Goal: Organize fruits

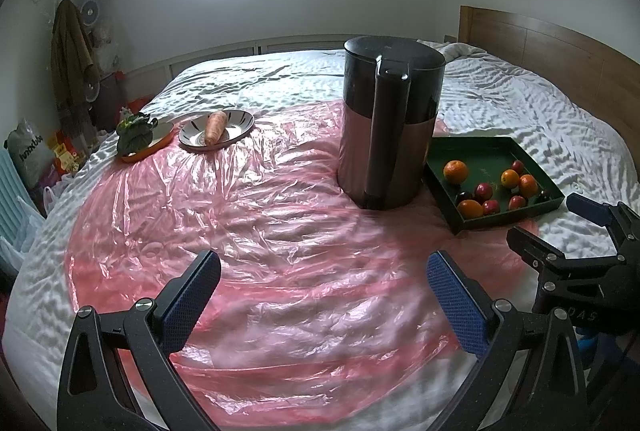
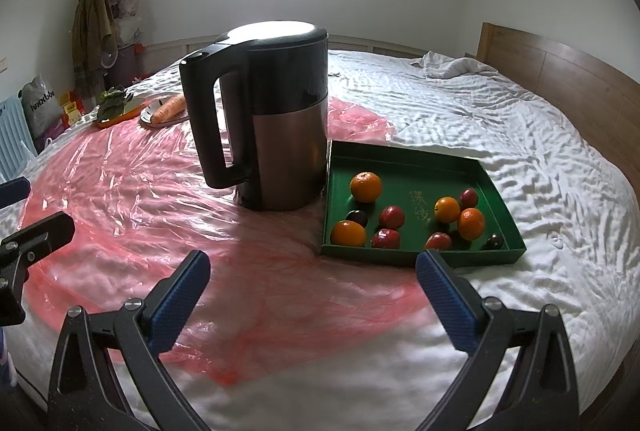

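A green tray [image 2: 412,155] [image 1: 472,143] lies on the bed and holds several oranges [image 2: 366,187] [image 1: 455,171], red apples [image 2: 391,217] [image 1: 483,191] and dark plums [image 2: 357,217]. My left gripper [image 1: 324,287] is open and empty above the pink plastic sheet, well left of the tray. My right gripper [image 2: 312,283] is open and empty just in front of the tray's near edge; it also shows in the left wrist view [image 1: 560,227].
A tall kettle [image 2: 276,119] [image 1: 390,123] stands beside the tray's left side. A plate with a carrot [image 1: 216,129] and an orange dish with leafy greens [image 1: 138,139] sit at the far left. A wooden headboard [image 2: 560,79] runs along the right.
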A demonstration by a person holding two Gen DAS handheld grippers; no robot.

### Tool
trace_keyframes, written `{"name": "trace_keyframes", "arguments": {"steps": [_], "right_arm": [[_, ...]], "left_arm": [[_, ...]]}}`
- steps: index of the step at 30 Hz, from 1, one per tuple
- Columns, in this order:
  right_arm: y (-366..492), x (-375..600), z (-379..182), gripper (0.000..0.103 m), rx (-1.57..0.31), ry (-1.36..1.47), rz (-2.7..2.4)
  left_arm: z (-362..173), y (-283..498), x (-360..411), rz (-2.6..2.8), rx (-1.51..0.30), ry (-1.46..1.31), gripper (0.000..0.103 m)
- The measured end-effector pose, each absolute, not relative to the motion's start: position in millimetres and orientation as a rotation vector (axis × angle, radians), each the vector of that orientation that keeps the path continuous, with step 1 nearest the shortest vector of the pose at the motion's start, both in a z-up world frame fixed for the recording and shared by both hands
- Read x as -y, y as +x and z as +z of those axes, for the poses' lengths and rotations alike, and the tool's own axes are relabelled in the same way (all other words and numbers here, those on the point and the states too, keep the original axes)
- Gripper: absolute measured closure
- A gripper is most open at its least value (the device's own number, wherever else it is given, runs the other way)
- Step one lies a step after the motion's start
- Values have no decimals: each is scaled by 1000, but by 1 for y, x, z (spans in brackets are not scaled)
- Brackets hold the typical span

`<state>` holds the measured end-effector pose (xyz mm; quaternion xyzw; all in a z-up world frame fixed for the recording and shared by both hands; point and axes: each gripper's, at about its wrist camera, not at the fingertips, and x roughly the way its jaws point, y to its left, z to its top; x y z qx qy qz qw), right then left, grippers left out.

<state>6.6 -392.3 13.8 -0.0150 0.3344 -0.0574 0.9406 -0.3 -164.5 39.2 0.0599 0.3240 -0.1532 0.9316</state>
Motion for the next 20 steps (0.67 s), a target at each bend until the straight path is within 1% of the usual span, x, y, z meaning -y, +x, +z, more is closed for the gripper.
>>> {"name": "trace_keyframes", "arguments": {"steps": [20], "right_arm": [[7, 393, 13, 0, -682, -31, -117]], "left_arm": [[40, 0, 161, -303, -660, 119, 1]]}}
